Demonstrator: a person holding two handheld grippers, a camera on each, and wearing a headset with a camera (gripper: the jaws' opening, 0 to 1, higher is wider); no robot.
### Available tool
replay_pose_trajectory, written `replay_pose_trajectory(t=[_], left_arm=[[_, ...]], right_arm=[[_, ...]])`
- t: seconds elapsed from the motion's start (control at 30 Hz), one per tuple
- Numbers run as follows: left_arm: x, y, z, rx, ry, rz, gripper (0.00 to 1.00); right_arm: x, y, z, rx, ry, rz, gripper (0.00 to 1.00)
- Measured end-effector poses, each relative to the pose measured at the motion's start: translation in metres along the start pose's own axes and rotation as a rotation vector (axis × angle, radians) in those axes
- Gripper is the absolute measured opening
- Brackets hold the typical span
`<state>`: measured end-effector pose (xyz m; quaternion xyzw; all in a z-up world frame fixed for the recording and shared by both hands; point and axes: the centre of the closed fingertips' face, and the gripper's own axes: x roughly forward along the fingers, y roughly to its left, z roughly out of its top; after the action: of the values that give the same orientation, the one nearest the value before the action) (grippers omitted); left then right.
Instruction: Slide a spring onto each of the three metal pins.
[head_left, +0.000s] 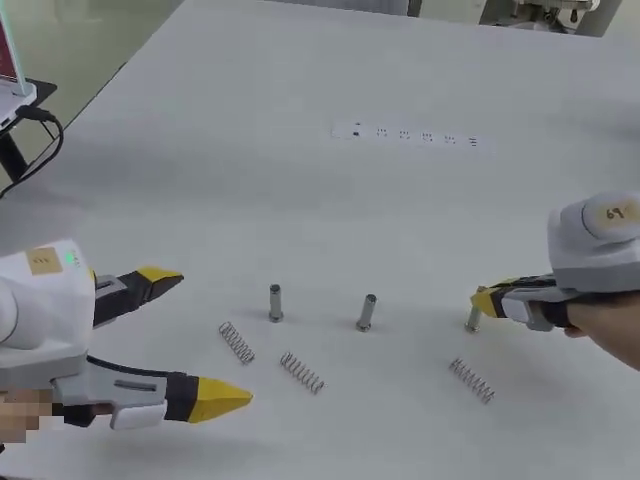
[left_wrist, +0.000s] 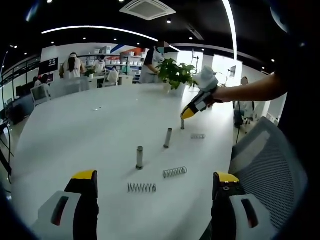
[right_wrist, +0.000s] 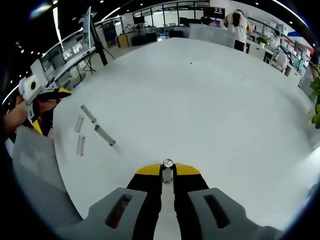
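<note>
1. Nearest us, the left gripper (head_left: 208, 338) sits low at the near left of the worktop (head_left: 330, 220). Its yellow-tipped fingers (head_left: 218, 399) are spread wide and hold nothing. A tan sticker (head_left: 42, 260) on its white body is too small to read.
2. Just beyond those fingertips, three springs lie flat and apart from one another: the left spring (head_left: 237, 342), the middle spring (head_left: 301, 372) and, well to the right, the right spring (head_left: 472, 381).
3. Behind the springs, three pins stand upright in a row, all bare: the left pin (head_left: 275, 303), the middle pin (head_left: 367, 311) and the right pin (head_left: 472, 319).
4. The right gripper (head_left: 484, 300) reaches in from the right side. Its fingers are drawn narrow and clamp the right pin, whose head shows between the tips in the right gripper view. A round label (head_left: 615, 213) on its body seems to read "69".
5. Beyond the pins we find a broad bare stretch of worktop, open room for moving in every direction.
6. Farther back lies a white power strip (head_left: 405, 135). Its markings are illegible.
7. The worktop's left edge (head_left: 125, 65) runs diagonally away from us, and beside it a black cable (head_left: 55, 140) curves down.
</note>
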<state>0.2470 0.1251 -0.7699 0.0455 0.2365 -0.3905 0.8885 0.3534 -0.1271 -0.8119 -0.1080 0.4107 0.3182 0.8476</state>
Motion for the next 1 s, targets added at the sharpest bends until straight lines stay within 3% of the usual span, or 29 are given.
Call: replay_pose_trajectory(t=[0.67, 1.0], left_arm=[[0.001, -0.004, 0.000, 0.000, 0.001, -0.007, 0.92], [-0.001, 0.000, -0.001, -0.002, -0.006, 0.001, 0.93]], right_arm=[[-0.008, 0.006, -0.011, -0.112, 0.007, -0.016, 0.05], [-0.008, 0.007, -0.012, -0.129, 0.012, -0.014, 0.05]])
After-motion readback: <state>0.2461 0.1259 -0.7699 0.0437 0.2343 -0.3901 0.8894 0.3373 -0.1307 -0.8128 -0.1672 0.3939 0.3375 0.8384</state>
